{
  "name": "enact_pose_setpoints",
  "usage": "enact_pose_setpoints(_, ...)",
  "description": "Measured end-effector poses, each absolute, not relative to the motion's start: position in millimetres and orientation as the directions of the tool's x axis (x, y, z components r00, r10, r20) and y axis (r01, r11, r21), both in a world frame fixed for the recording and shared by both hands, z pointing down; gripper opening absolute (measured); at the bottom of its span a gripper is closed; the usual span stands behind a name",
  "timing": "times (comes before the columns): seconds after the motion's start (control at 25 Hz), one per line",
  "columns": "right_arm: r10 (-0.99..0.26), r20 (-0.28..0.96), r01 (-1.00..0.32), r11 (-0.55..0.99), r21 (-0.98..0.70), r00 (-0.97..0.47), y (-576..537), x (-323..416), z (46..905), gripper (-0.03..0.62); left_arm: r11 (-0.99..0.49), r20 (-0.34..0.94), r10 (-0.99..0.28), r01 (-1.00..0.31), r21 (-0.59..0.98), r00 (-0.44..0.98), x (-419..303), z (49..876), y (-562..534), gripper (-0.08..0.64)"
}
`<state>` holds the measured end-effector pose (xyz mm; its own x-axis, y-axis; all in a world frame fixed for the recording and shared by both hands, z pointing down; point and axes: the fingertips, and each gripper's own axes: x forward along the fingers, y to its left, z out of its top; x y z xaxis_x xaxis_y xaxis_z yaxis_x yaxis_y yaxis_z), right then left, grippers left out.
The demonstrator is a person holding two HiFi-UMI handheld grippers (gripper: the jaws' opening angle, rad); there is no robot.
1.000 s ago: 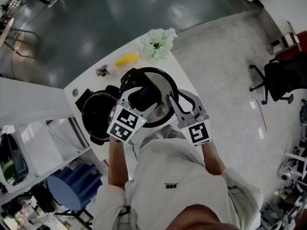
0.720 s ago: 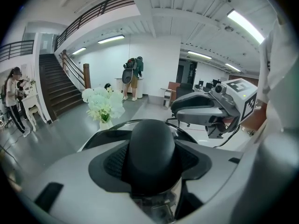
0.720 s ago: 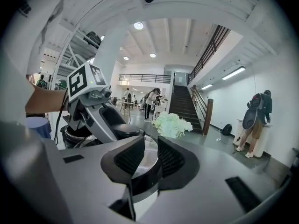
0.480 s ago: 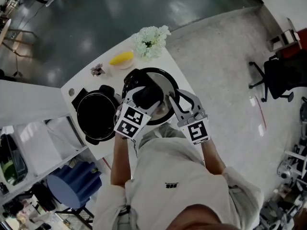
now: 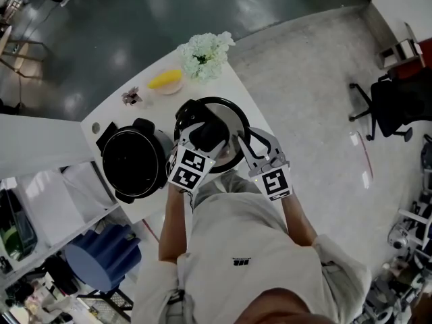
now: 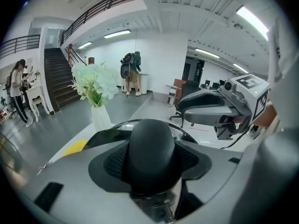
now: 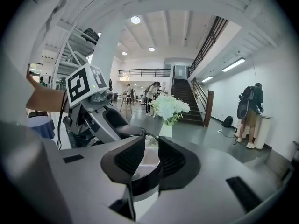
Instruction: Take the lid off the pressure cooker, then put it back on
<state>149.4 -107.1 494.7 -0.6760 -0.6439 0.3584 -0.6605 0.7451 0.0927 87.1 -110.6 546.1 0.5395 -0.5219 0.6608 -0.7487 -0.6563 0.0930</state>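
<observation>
An open black pressure cooker pot (image 5: 131, 164) stands at the left of the white table (image 5: 202, 90). Just to its right, over the table, is the round shiny metal lid with a black rim (image 5: 226, 117). The left gripper (image 5: 200, 135) is clamped on the lid's black domed knob (image 6: 152, 141), one pad against each side. At the lid's right edge, the right gripper (image 7: 147, 155) has its jaws drawn narrow and pinches the black rim.

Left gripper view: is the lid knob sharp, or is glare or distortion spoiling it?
Left gripper view: lid knob sharp, evenly lit, no glare; fisheye bends the edges, corners black. Right gripper view: same bending. Head view: lid reflects light, no blur.
</observation>
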Motion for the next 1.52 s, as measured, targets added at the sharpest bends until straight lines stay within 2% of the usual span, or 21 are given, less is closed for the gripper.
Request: enact_pose_setpoints(1.52,-0.583,0.513,-0.676,0.737,0.008,-0.630,-101,178,632,0.078,-0.568,0.712,-0.529,-0.816,0.109,0.463,103,669,-114,0.287)
